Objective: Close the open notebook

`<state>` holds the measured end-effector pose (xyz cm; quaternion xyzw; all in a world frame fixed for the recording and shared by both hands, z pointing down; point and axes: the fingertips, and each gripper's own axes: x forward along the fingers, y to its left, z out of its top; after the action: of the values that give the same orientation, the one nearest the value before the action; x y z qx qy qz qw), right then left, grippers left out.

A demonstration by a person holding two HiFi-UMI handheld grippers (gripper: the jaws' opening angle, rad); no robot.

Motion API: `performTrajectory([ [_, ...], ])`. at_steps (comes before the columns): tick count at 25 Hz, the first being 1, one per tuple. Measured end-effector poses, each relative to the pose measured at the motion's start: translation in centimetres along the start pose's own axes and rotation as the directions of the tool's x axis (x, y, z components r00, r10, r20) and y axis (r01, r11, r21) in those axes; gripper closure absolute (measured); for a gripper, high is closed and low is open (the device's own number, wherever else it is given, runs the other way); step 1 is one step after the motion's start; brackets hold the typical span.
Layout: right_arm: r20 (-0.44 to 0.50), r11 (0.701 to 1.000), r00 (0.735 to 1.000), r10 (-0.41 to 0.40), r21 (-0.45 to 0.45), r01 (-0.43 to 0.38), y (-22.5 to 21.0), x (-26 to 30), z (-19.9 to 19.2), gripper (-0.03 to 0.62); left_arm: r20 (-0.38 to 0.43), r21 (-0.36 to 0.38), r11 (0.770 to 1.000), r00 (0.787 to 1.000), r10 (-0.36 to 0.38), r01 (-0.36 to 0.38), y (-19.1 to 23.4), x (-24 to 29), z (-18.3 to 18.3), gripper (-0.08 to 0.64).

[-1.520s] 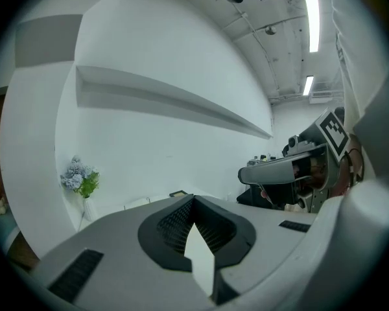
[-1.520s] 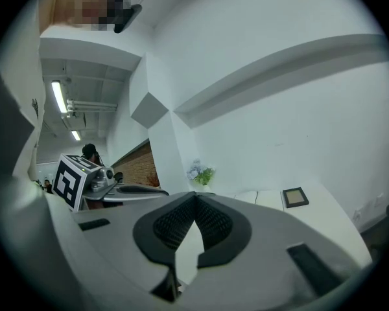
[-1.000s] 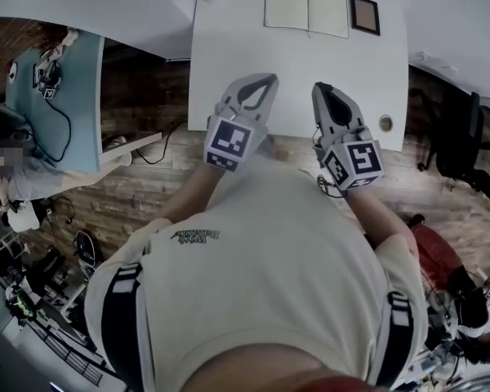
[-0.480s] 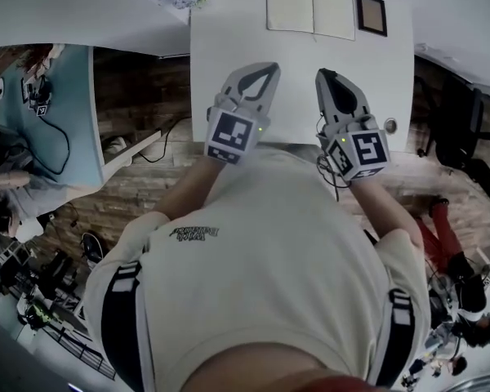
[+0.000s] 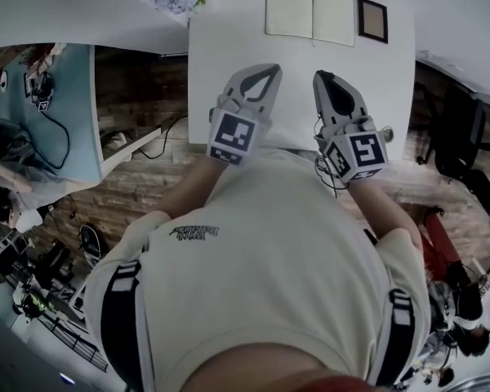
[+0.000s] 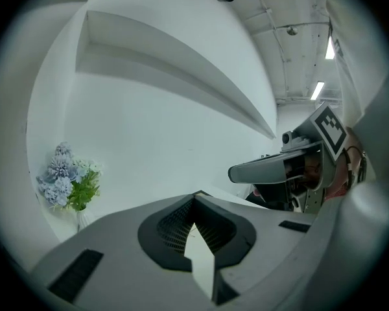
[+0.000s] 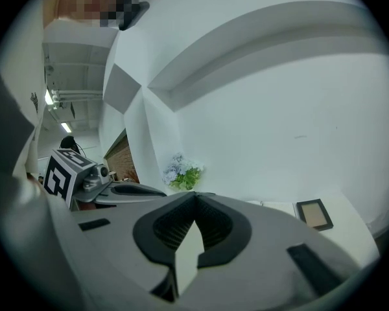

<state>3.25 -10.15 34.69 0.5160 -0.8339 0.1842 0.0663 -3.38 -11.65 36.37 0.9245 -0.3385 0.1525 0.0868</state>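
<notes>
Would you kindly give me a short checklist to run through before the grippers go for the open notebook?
1. Notebook lying open at the far edge of the table: ok.
2. Left gripper empty: ok, jaws shut on nothing.
3. Right gripper empty: ok, jaws shut on nothing.
4. Jaws parted to take a cover: not ok.
5. Bare surface between grippers and notebook: ok.
6. Picture frame clear of the right page: ok, a narrow gap shows.
</notes>
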Motion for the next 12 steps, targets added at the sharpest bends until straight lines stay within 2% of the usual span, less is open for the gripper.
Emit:
performTrajectory([
  [6,-0.031,0.999,0.999,0.045,0.01,-0.045,-0.9,1.9,-1.1,0.589,-0.021,-0.018,0.999,0.999,0.035,-0.035,0.9,1.2,-0.6,0.546],
  [12,-0.059,0.996,0.996,0.07,-0.049,-0.073,-2.7,3.1,-0.9,0.589,-0.031,-0.035,0.994,0.994,0.107,-0.108,2.6,2.8,-0.4,0.546],
])
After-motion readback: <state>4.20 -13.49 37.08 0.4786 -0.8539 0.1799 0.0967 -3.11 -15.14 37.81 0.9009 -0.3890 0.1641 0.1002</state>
